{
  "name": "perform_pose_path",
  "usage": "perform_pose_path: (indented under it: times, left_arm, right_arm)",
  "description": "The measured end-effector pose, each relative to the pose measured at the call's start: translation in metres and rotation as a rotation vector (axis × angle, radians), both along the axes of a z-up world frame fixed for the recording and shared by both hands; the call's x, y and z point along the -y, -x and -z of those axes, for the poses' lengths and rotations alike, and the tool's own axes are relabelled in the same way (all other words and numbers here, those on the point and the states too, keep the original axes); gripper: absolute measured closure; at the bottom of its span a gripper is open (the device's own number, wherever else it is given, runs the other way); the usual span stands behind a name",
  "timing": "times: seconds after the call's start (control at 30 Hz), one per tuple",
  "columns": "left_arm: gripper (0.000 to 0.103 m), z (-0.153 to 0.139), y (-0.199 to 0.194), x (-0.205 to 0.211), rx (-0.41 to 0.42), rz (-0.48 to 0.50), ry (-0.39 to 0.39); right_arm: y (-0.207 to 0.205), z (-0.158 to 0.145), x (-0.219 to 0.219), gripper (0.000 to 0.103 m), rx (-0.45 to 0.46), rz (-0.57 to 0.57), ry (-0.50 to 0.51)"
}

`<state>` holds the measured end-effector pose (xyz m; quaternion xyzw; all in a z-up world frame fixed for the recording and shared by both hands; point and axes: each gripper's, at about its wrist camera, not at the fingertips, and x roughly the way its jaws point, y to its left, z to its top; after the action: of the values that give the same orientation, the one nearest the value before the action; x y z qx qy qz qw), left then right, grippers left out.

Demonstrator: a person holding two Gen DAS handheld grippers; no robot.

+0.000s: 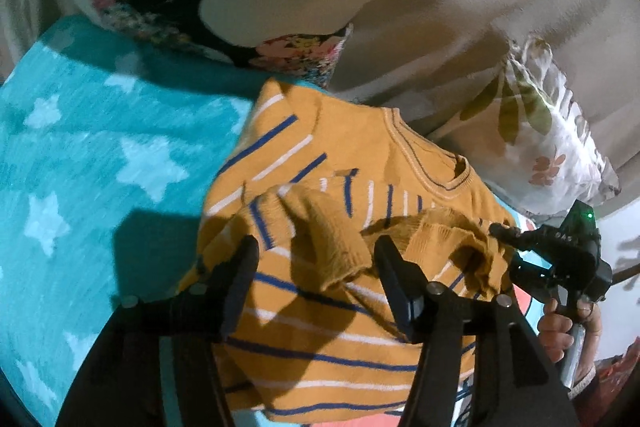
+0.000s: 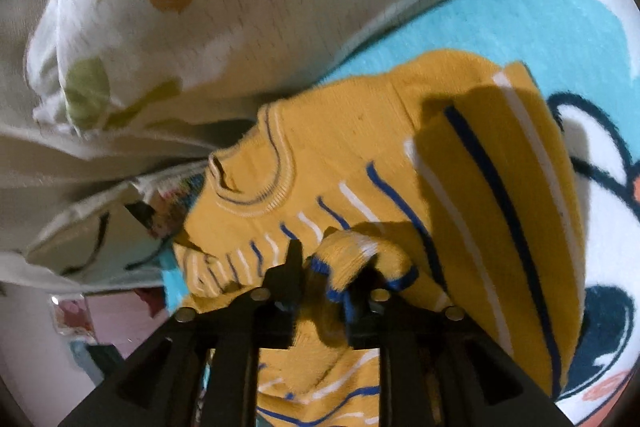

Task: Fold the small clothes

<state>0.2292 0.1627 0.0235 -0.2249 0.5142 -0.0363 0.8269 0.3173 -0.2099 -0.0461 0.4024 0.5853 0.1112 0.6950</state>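
Both sleeves lie folded across the sweater (image 1: 320, 327), left claw (image 1: 316, 255) spread, right claw (image 2: 332, 267) slightly parted around a cuff (image 2: 360, 263); body fold remains.

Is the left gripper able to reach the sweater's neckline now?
Probably yes. The left gripper is open over the sweater, and only folded sleeve fabric lies before the neckline.

Teal star-print blanket (image 1: 92, 155), floral pillows (image 1: 552, 139) behind
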Motion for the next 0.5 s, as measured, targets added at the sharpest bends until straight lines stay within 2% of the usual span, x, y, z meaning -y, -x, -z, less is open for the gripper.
perform_pose_path:
  times: [0.03,0.2,0.3,0.43,0.5]
  left_arm:
    - [0.044,0.0,0.001,-0.002,-0.003,-0.006,0.003]
    - [0.042,0.0,0.004,-0.007,-0.005,-0.024,0.006]
    - [0.04,0.001,0.01,-0.009,-0.015,-0.033,-0.005]
    - [0.04,-0.001,0.017,-0.008,-0.021,-0.022,-0.068]
    - [0.04,-0.004,0.019,-0.005,-0.013,-0.015,-0.101]
  right_arm:
    - [0.0,0.0,0.003,0.075,0.001,0.023,-0.024]
    - [0.003,-0.006,0.013,0.072,0.016,0.057,-0.072]
    - [0.005,-0.018,0.017,0.06,0.05,0.061,-0.08]
    - [0.01,-0.04,0.027,0.047,0.114,0.084,-0.07]
    - [0.014,-0.056,0.03,0.047,0.167,0.092,-0.039]
